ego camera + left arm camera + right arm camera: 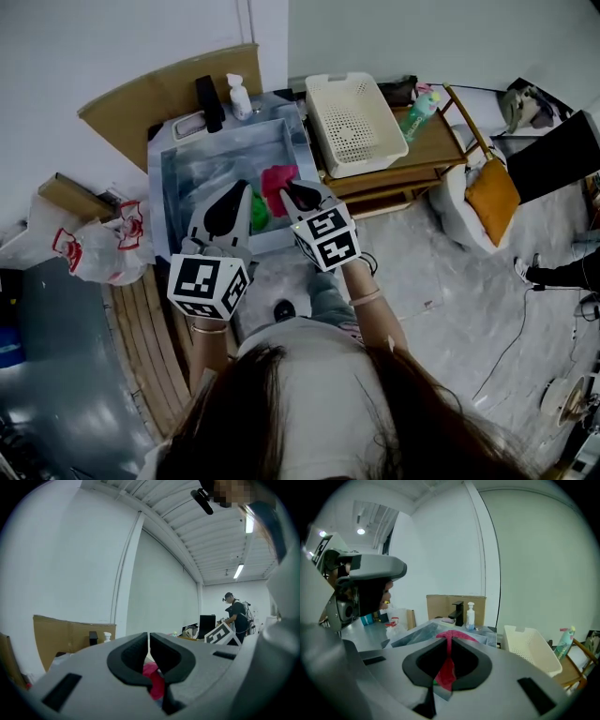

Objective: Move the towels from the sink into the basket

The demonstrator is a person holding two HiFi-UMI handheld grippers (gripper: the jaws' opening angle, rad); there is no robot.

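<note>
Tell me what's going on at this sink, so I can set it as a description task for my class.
A person stands over the sink with a gripper in each hand. The right gripper has its fingers shut on a red towel, holding it over the sink. A green towel lies in the sink. The left gripper hovers beside it, fingers together with nothing pinched at their tips. The white basket sits to the right with no towel in it.
</note>
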